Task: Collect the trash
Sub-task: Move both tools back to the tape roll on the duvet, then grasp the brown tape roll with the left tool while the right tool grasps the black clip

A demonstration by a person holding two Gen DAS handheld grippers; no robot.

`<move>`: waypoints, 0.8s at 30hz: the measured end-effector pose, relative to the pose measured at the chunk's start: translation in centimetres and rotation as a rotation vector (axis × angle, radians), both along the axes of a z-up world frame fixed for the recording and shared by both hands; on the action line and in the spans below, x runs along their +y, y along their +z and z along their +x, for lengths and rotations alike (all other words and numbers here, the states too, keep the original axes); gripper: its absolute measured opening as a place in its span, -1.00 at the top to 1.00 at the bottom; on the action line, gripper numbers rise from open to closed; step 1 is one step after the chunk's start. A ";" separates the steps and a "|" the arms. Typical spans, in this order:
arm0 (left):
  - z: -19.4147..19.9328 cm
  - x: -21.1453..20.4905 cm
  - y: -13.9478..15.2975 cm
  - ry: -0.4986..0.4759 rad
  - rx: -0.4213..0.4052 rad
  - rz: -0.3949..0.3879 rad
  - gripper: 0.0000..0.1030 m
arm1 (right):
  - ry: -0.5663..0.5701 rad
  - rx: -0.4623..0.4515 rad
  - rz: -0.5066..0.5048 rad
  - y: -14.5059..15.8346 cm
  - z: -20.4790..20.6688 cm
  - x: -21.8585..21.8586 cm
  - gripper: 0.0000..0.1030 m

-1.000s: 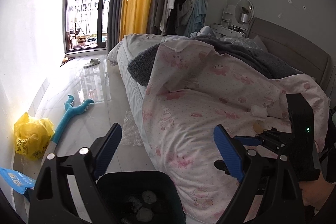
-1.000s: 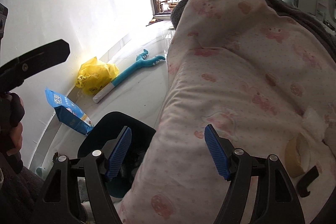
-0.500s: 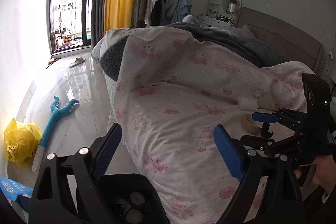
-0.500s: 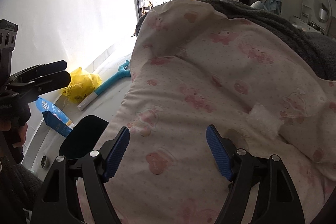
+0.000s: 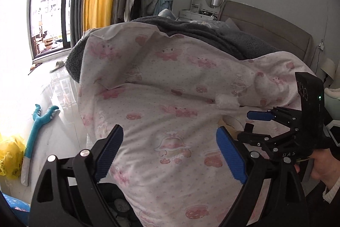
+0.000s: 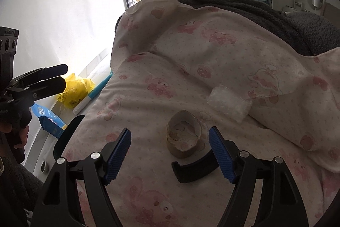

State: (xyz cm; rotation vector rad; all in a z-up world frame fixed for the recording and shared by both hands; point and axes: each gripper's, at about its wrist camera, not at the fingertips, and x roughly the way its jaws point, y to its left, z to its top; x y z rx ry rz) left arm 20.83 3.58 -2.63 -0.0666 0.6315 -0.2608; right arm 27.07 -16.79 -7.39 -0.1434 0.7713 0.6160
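Right gripper [image 6: 170,151]: jaws open, empty. Cardboard tape roll core [image 6: 184,139] lies on the pink quilt [image 6: 212,61], just beyond and between them, untouched. Left gripper [image 5: 170,150]: jaws open, empty.

on the quilt [image 6: 161,69] of the bed lie 3 things close together: an empty tape roll [image 6: 184,139], a curved clip [image 6: 194,169] just in front of it, and a wad of bubble wrap [image 6: 228,102] behind and to its right. a blanket [image 6: 286,20] lies behind the quilt. left of the bed, on the floor [image 5: 57,129], sit a trash bin [image 6: 65,135], a packet [image 6: 47,120], a plastic bag [image 6: 74,88] and a long-handled toy [image 5: 37,131] beside the wall.
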 end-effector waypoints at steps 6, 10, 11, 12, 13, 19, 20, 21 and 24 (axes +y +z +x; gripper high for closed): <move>0.8 -1.6 -0.1 -0.031 0.001 -0.010 -0.76 | -0.001 0.018 -0.012 -0.7 0.2 -1.4 -0.49; 1.2 -2.5 -0.3 -0.036 0.007 -0.011 -0.78 | -0.009 0.051 0.000 -1.3 0.5 -2.1 -0.49; 1.3 -2.7 -0.4 -0.037 0.008 -0.011 -0.78 | -0.008 0.058 0.004 -1.4 0.5 -2.2 -0.49; 1.4 -2.9 -0.4 -0.039 0.010 -0.011 -0.78 | -0.007 0.062 0.008 -1.5 0.5 -2.4 -0.49; 1.5 -3.1 -0.5 -0.043 0.011 -0.011 -0.78 | -0.005 0.069 0.013 -1.6 0.5 -2.5 -0.49; 2.0 -4.3 -0.9 -0.053 0.019 -0.006 -0.78 | 0.005 0.089 0.013 -2.0 0.4 -3.1 -0.31; 2.1 -4.5 -1.0 -0.054 0.021 -0.007 -0.78 | 0.007 0.091 0.016 -2.0 0.4 -3.2 -0.28; 2.2 -4.7 -1.1 -0.055 0.021 -0.007 -0.78 | 0.008 0.093 0.018 -2.1 0.3 -3.3 -0.26; 2.4 -5.5 -1.3 -0.065 0.024 -0.008 -0.78 | 0.014 0.108 0.027 -2.3 0.2 -3.6 -0.07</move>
